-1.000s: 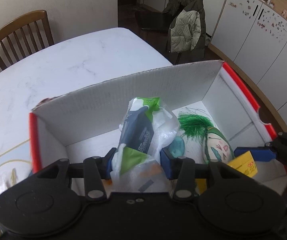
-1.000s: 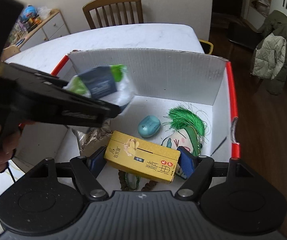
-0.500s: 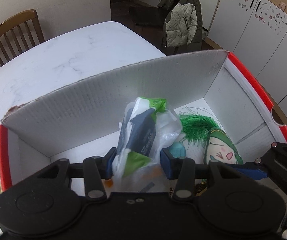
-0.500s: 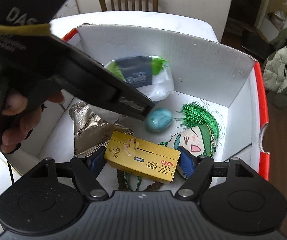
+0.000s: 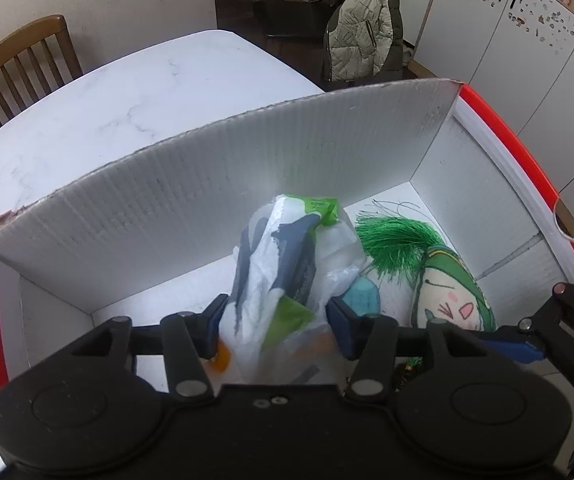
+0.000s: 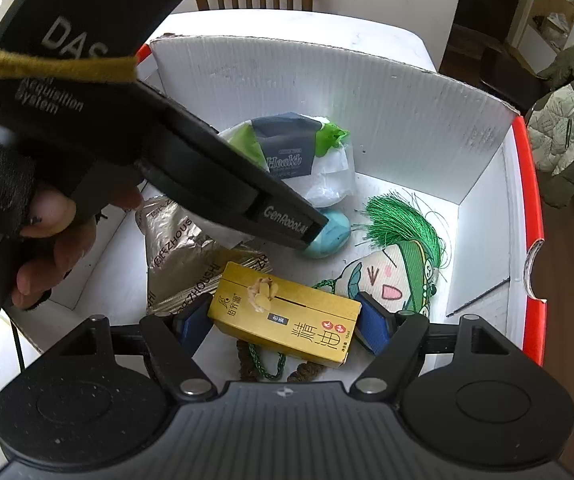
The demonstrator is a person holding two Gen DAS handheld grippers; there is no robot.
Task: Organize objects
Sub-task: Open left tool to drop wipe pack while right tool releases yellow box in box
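A white cardboard box with red rims [image 5: 247,184] [image 6: 367,92] stands on the marble table. My left gripper [image 5: 275,320] is shut on a white, green and navy plastic packet [image 5: 287,264] [image 6: 295,152], held low inside the box. My right gripper [image 6: 283,320] is shut on a yellow carton [image 6: 287,320], also over the box floor. In the box lie a green-haired doll [image 5: 443,284] [image 6: 395,264], a teal oval object [image 6: 331,236] and a silver foil bag [image 6: 179,256]. A dark cord with a green loop [image 6: 263,364] lies under the carton.
A person's hand [image 6: 47,240] holds the left gripper's handle at the left of the right wrist view. A wooden chair [image 5: 19,64] stands beyond the table [image 5: 127,108]. A jacket hangs over another chair [image 5: 363,28] by white cabinets [image 5: 527,40].
The left gripper has carried the packet forward and down into the box. The right gripper with the yellow carton has moved a little further over the box; the doll looks closer.
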